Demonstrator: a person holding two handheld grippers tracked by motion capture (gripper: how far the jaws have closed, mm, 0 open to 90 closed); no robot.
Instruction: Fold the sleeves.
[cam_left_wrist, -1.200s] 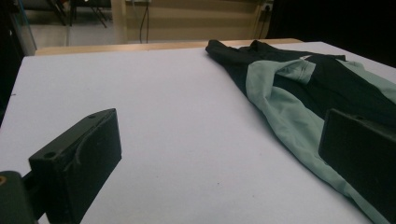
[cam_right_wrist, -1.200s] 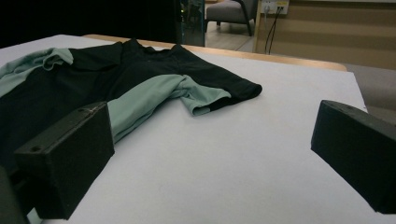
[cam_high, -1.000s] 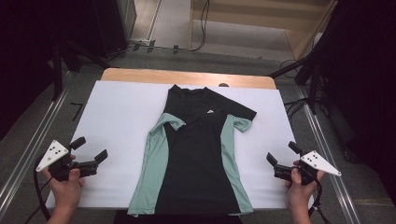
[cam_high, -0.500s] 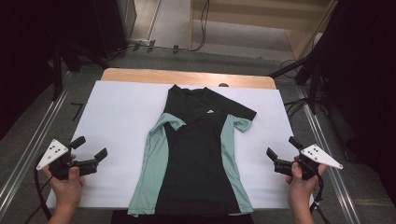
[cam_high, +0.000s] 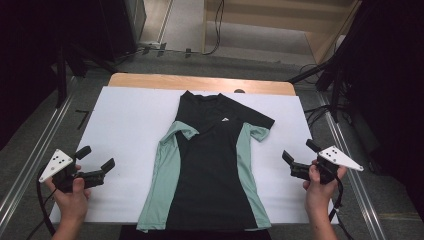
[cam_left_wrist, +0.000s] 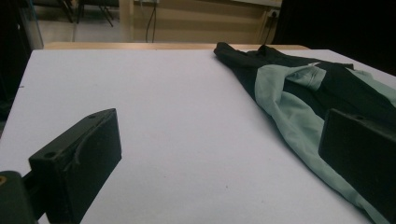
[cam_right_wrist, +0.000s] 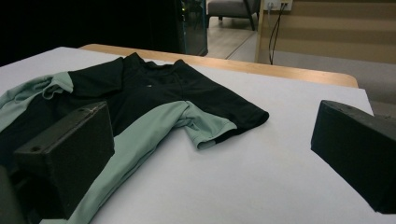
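Shirt (cam_high: 209, 165) lies flat on the white table (cam_high: 130, 120) between the left claw (cam_high: 96, 159) and right claw (cam_high: 299, 156), both wide open, empty.

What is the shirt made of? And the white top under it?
The shirt looks like thin, soft knit cloth, black with mint-green panels; it lies limp, and its sleeve folds and wrinkles. Probably a sports fabric, though that is a guess. The white table cover looks smooth, matte and flat, maybe board or paper; I cannot tell which.

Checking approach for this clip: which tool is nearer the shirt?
Right. The right tool sits just off the shirt beside its side panel; the left tool is farther out over white table.
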